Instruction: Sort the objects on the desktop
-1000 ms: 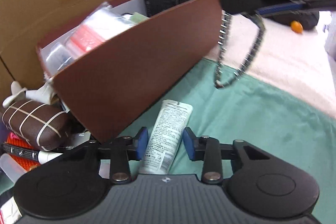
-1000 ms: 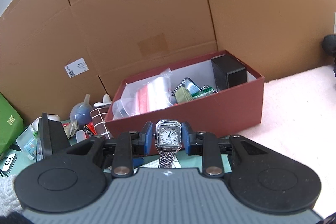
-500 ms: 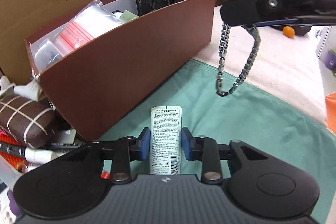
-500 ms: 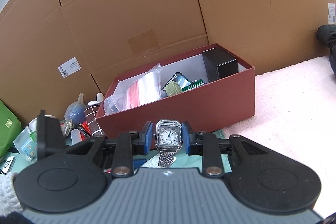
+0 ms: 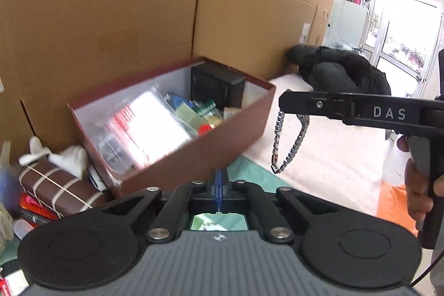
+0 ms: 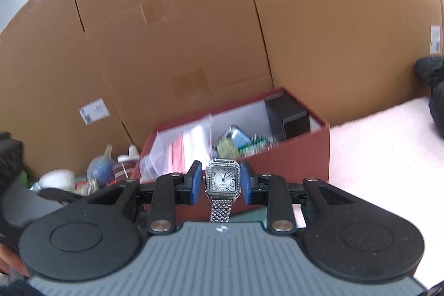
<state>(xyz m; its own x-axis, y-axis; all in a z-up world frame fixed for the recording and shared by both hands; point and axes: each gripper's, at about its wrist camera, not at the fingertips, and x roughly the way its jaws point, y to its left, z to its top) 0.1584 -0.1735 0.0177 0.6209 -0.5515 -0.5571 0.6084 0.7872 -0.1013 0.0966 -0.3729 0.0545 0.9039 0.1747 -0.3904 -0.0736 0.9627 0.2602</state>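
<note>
My right gripper [image 6: 222, 179] is shut on a silver square-faced watch [image 6: 223, 179]; its metal band [image 5: 288, 144] hangs below the gripper in the left wrist view, to the right of the red box. The open dark-red box [image 5: 211, 142] [image 6: 291, 157] holds plastic bags, a black box [image 5: 216, 86] and small packets. My left gripper [image 5: 219, 185] is shut with its blue pads together and nothing between them, raised in front of the box's near wall. The white tube is out of view.
A cardboard wall [image 6: 194, 32] stands behind the box. Left of the box lie a brown pouch with white stripes [image 5: 55, 185], white items and a blue bulb [image 6: 101, 171]. Green cloth [image 5: 249, 171] and pink cloth [image 6: 383, 151] cover the table. A black garment [image 5: 338, 74] lies at the back right.
My left gripper has closed empty and lifted away from the white tube, now looking over the box. My right gripper has held the watch and risen a little.
</note>
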